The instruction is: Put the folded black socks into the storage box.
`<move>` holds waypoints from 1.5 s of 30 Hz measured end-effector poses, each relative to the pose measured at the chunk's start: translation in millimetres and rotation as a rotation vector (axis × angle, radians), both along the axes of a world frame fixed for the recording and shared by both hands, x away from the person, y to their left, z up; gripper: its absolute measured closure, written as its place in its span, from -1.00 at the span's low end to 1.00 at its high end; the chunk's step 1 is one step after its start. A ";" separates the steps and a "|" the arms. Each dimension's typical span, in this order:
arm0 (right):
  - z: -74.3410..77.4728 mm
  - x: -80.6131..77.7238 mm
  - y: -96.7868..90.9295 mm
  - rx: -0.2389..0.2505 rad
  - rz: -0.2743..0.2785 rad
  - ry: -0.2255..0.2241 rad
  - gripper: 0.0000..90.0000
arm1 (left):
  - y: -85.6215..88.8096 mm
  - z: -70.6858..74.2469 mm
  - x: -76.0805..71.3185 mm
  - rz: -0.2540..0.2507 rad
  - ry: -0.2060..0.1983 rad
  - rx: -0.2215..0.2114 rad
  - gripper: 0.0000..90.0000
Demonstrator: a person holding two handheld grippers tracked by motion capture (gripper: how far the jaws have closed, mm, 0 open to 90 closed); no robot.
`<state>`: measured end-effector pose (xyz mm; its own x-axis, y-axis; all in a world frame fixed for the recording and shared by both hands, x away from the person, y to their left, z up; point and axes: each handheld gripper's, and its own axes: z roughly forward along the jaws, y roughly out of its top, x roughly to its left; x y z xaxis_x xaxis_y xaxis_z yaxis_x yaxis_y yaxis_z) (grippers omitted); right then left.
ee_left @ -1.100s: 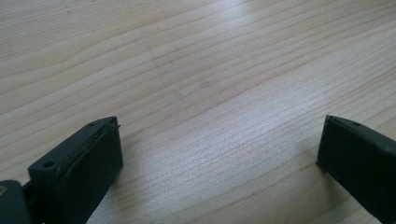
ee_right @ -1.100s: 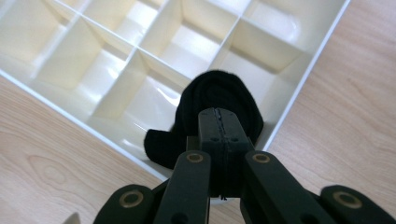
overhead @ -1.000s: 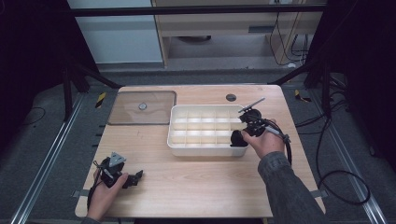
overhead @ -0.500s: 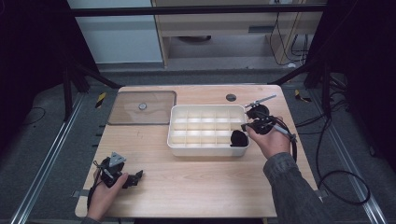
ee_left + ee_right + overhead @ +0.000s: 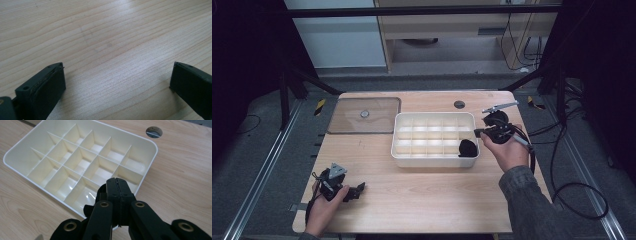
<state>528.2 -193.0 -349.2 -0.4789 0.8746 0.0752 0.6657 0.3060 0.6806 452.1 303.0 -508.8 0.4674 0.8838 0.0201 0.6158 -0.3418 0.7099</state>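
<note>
Compartments of a cream divided tray (image 5: 434, 117) stand bare at the middle of a pale wooden bench (image 5: 422, 200), save one: a small black object (image 5: 468, 148), too dark to identify further, sits in the tray's near corner cell on the person's right. That cell lies closest to the right hand-held gripper (image 5: 478, 133), which probably explains the choice of slot. The right hand-held gripper hovers just off the tray's right end, above the rim, its jaws pressed together with nothing between them; seen from the right gripper view (image 5: 117, 182), the black object (image 5: 100, 192) peeks out just beneath and behind the closed tips, inside the tray and apart from them. By the look of it, the object has been deposited and the hand is clear of it. The left hand-held gripper (image 5: 358, 189) rests on the bench well to the tray's near left, jaws spread wide over bare wood (image 5: 110, 50), seemingly parked until needed. A clear lid (image 5: 362, 122) with a central knob lies flat just left of the tray, out of the way of loading.
</note>
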 end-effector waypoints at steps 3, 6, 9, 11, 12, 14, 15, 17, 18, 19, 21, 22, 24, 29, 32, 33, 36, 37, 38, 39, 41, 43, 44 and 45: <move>2.7 -1.9 -1.7 0.009 -0.001 -0.016 1.00 | 0.0 0.0 0.0 0.000 0.000 0.000 -1.00; 4.0 -3.8 -3.3 0.012 0.000 -0.020 1.00 | -0.1 0.0 0.0 0.002 0.000 0.000 -1.00; 4.8 -5.9 -6.3 0.017 -0.002 -0.028 1.00 | 0.2 0.2 0.0 -0.001 0.002 0.004 -1.00; 4.8 -7.4 -8.4 0.020 -0.003 -0.033 1.00 | 0.2 0.2 0.0 -0.002 0.002 0.004 -1.00; 4.8 -8.2 -9.7 0.022 -0.003 -0.035 1.00 | 0.2 0.2 0.0 -0.001 0.002 0.005 -1.00; 5.0 -10.1 -11.8 0.029 -0.005 -0.039 1.00 | 0.2 0.1 0.0 -0.002 0.001 0.003 -1.00; 5.4 -11.2 -12.9 0.031 -0.006 -0.040 1.00 | 0.2 0.1 0.0 -0.002 0.001 0.003 -1.00; 6.0 -12.8 -15.3 0.037 -0.009 -0.047 1.00 | 0.2 0.1 0.0 -0.002 0.001 0.003 -1.00; 6.6 -13.7 -16.8 0.039 -0.010 -0.051 1.00 | 0.2 0.1 0.0 -0.002 0.001 0.003 -1.00; 7.1 -14.7 -18.3 0.044 -0.013 -0.054 1.00 | 0.2 0.1 0.0 -0.002 0.001 0.003 -1.00; 7.6 -16.9 -20.5 0.053 -0.015 -0.055 1.00 | 0.2 0.1 0.0 -0.002 0.001 0.003 -1.00; 7.5 -18.0 -21.5 0.054 -0.016 -0.055 1.00 | 0.2 0.1 0.0 -0.002 0.001 0.003 -1.00; 7.0 -20.0 -23.5 0.057 -0.017 -0.055 1.00 | 0.2 0.1 0.0 -0.002 0.001 0.003 -1.00; 6.1 -23.9 -30.2 0.070 -0.025 -0.063 0.85 | 0.2 0.1 0.0 -0.002 0.001 0.003 -1.00; 2.0 -25.6 -33.8 0.080 -0.030 -0.065 0.72 | 0.2 0.1 0.0 -0.001 0.001 0.003 -1.00; 0.1 -26.4 -34.9 0.082 -0.033 -0.064 0.67 | 0.2 0.1 0.0 -0.002 0.001 0.003 -1.00; -4.2 -29.1 -38.3 0.092 -0.042 -0.063 0.52 | 0.2 0.1 0.0 -0.002 0.001 0.003 -1.00; -4.7 -29.9 -39.7 0.095 -0.043 -0.065 0.46 | 0.2 0.2 0.0 -0.002 0.001 0.003 -1.00; -5.2 -30.7 -40.7 0.101 -0.048 -0.065 0.38 | 0.1 0.1 0.1 -0.001 0.001 0.003 -1.00; -5.5 -31.2 -41.7 0.104 -0.050 -0.065 0.31 | 0.0 0.1 0.1 0.001 0.000 0.002 -1.00; -5.8 -32.3 -43.3 0.103 -0.055 -0.069 0.23 | -0.3 0.1 0.2 0.002 0.000 0.001 -1.00; -5.4 -32.8 -44.9 0.111 -0.059 -0.079 0.18 | -0.4 0.1 0.4 0.003 0.000 0.002 -1.00; -5.1 -33.2 -45.6 0.113 -0.060 -0.083 0.14 | -0.5 0.1 0.4 0.004 0.000 0.001 -1.00; -4.8 -33.6 -45.8 0.116 -0.064 -0.086 0.11 | -0.5 0.1 0.4 0.003 0.001 0.002 -1.00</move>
<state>494.6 -238.8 -354.0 -0.4318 0.8913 0.1387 0.6188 0.1808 0.7644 452.5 302.5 -508.7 0.4648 0.8852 0.0215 0.6172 -0.3413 0.7089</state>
